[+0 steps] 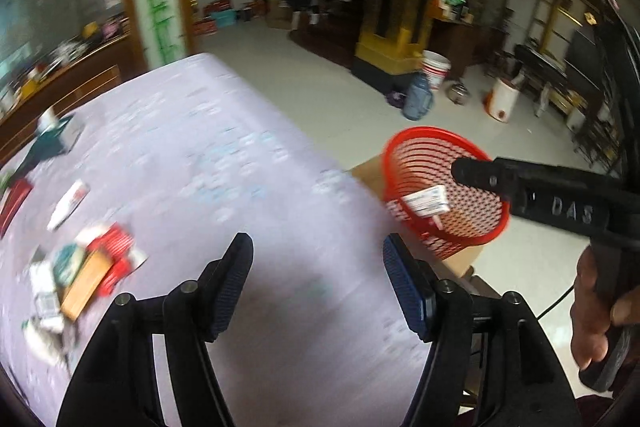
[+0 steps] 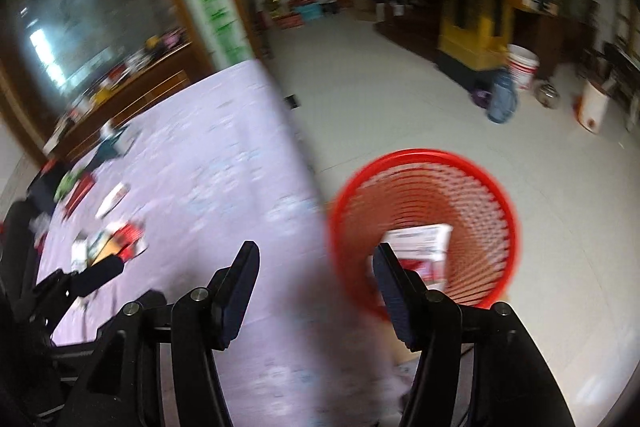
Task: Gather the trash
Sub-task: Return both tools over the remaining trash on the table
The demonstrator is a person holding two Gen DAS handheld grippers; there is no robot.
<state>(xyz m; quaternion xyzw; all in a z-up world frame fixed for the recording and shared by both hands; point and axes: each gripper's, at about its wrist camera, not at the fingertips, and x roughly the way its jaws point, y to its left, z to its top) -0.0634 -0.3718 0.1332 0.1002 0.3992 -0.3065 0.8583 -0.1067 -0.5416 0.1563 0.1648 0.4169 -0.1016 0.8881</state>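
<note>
Blur smears trash pile (image 1: 76, 279); both tongs (image 1: 318, 283) (image 2: 316, 291) apart, empty; basket (image 2: 424, 227) contents indistinct.

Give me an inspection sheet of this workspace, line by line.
Surface: table under a pale lilac patterned cloth.
Job's things: red mesh basket beside the table edge, white carton inside; heap of packets on the cloth.
Clutter: more scattered packets at the far left.
Grippers: left gripper and right gripper both open, empty.
Cables: thin black cable near the hand.
Surroundings: white bucket, boxes, shelves; blurred.
</note>
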